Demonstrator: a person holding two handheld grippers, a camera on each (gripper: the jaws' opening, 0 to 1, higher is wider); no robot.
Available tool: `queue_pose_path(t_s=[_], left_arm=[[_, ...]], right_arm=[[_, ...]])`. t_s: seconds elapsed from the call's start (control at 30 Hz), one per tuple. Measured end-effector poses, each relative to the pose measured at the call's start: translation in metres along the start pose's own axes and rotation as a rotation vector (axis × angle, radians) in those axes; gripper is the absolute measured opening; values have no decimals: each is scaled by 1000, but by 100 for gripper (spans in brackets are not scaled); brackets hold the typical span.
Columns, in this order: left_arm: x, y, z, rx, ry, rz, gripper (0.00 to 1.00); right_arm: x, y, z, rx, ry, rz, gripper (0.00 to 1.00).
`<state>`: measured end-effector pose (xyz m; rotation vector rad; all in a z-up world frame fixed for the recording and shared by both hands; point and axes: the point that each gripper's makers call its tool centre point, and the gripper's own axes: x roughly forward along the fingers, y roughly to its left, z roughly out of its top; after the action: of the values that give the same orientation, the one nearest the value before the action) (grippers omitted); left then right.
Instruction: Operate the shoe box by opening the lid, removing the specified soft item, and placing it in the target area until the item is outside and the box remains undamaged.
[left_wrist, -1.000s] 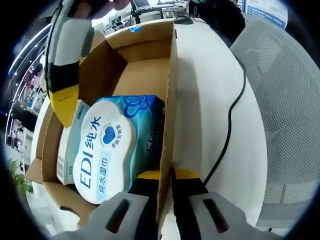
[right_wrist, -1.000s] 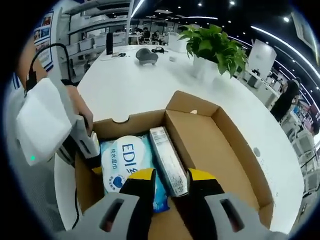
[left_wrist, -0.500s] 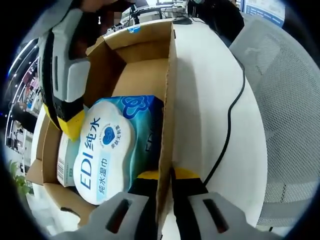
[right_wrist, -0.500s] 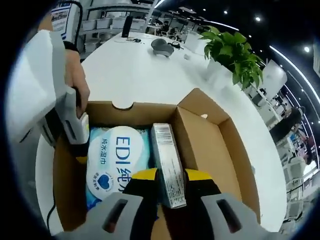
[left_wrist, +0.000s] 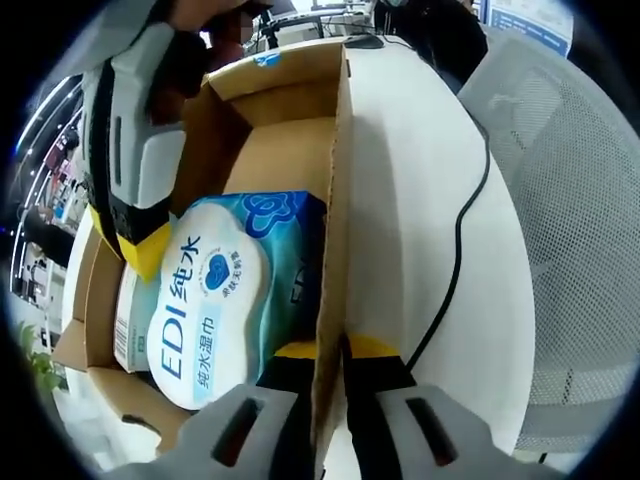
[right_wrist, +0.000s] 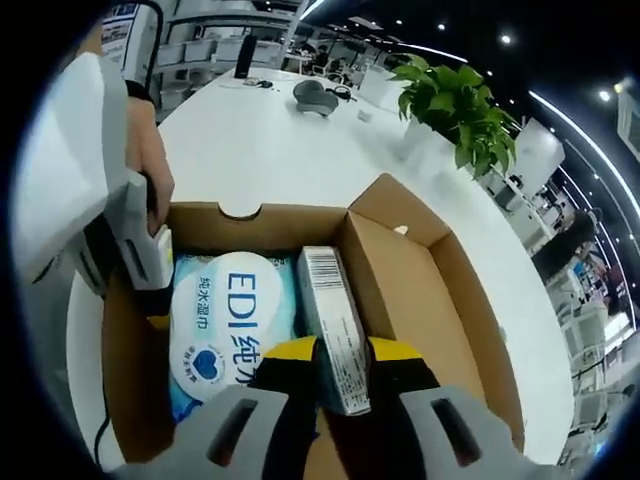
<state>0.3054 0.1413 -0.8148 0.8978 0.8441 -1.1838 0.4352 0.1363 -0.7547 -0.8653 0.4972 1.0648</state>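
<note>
Box: the open cardboard box (right_wrist: 400, 290) stands on the white tabletop (right_wrist: 250, 150); its lid flap is folded outward.
Inside the box: a wipes pack (right_wrist: 225, 325) with "EDI" on its white label lies flat, and a narrow carton (right_wrist: 335, 320) stands on edge just beside it. The rest of the box floor is bare cardboard.
Left tool: the left tool (left_wrist: 328, 352) straddles the side wall of the box, with one jaw inside next to the wipes pack (left_wrist: 225, 290) and one jaw outside. The jaws are closed on the wall.
Right tool: the right tool (right_wrist: 335, 350) has its yellow tips on both sides of the near end of the carton and grips it.
Left gripper view alone: a black cable (left_wrist: 460, 240) on the tabletop, a mesh chair (left_wrist: 570, 200), and the right tool (left_wrist: 135, 200) coming down into the box.
Right gripper view alone: a green plant (right_wrist: 455, 110), a grey object (right_wrist: 318, 96) far on the tabletop, and the hand (right_wrist: 150, 165) holding the left tool.
</note>
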Motion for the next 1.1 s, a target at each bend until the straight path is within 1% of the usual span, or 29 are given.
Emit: queue_pose_path(t_s=[0.27,0.43,0.57,0.63,0.77,1.0,1.1], left_arm=[[0,0,0,4,-3,0,4],[0,0,0,4,-3,1,4],[0,1,0,5,-3,1,4],[1,1,0,5,-3,1,4],[0,1,-1,4,-3,1,4],[0,1,-2,2,-3,1,4],[0,1,-2,3,-4,3,4]], right_arm=[[-14,-2,-20,27,18,-27,14],[-24,-7,-35,49,45,-35,14],[-33,-9,-48,91,62,-48,14],[-38,-10,-55,133,72,-58,14],[-44,-10,-63,166,81,-69,14],[-51,-8,-71,198,82,-86,14],[-55,-7,-76,198,87,-96,14]])
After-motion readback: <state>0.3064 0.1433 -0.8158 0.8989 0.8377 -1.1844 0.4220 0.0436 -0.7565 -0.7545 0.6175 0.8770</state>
